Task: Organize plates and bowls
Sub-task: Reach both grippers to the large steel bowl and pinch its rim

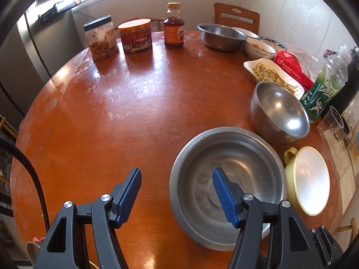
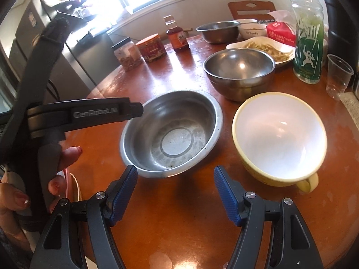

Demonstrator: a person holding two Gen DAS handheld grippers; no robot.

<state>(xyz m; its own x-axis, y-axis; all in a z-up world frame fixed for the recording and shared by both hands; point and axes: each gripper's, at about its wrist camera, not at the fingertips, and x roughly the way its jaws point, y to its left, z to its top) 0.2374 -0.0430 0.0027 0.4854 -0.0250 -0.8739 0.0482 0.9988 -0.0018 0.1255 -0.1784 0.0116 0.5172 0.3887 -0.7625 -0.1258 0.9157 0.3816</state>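
Steel bowl point(image 1: 226, 186) under wide-spread left gripper point(image 1: 177, 195), rim between fingers

Open worktop point(image 1: 116, 116): I have clear passage across its left and centre. Far edge: three jars and bottles, among them a red-lidded jar point(image 1: 135, 35). Right side crowded: wide steel basin point(image 1: 226, 186), deep steel bowl point(image 1: 279, 112), yellow bowl point(image 1: 308, 179), green bottle point(image 1: 325, 89) close together; narrow gaps only.
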